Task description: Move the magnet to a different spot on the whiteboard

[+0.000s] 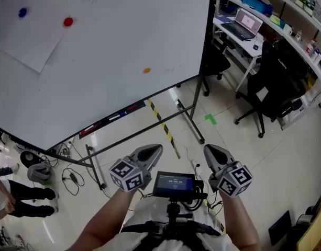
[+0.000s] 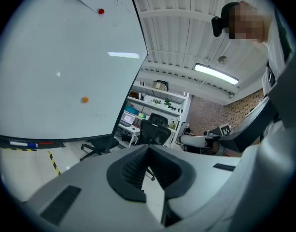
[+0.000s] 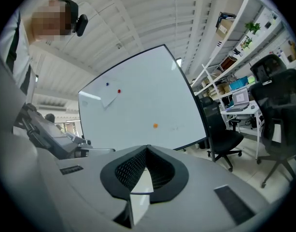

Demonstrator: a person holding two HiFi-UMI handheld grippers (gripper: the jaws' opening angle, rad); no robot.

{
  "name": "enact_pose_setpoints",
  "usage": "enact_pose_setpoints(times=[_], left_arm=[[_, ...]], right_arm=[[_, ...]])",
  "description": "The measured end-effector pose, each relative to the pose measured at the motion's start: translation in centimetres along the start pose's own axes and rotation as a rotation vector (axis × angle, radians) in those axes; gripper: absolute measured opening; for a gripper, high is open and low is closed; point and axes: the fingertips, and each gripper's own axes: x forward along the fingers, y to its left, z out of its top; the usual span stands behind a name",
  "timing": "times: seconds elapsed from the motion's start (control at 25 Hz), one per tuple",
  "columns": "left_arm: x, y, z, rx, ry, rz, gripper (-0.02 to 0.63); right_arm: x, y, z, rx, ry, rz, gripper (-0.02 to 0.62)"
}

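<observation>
**Approach stage, no magnet in hand**

Both grippers were held low in front of the person, well apart from the whiteboard [image 1: 97,77]. Left gripper [image 1: 156,150]: fingers pressed together, nothing between them. Right gripper [image 1: 209,151]: the same, closed and empty.

Three magnets sat on the board. An orange magnet [image 1: 146,70] was alone toward the lower right. A red magnet [image 1: 68,21] and a blue magnet [image 1: 22,13] were on a paper sheet [image 1: 29,41] at upper left.

Judged step: the reach, before any grasp. The orange one looked the likely target, being clear of the sheet. The next move would call for spreading one gripper's fingers, then closing them on the magnet's rim.
</observation>
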Motion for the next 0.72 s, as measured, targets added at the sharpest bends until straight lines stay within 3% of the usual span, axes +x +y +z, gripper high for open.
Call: enact_pose_setpoints(times=[0.32,0.72], left_arm=[[-3.6,4.9,1.8,-0.02,-0.072,0.049,0.035],[-10.0,9.1,2.1,-0.033,-0.145,0.172,0.035]], right_arm=[[5.7,3.1,0.7,-0.036,0.034,0.041,0.026],[11.8,6.6,1.2,-0.124,0.104,0.139,0.026]])
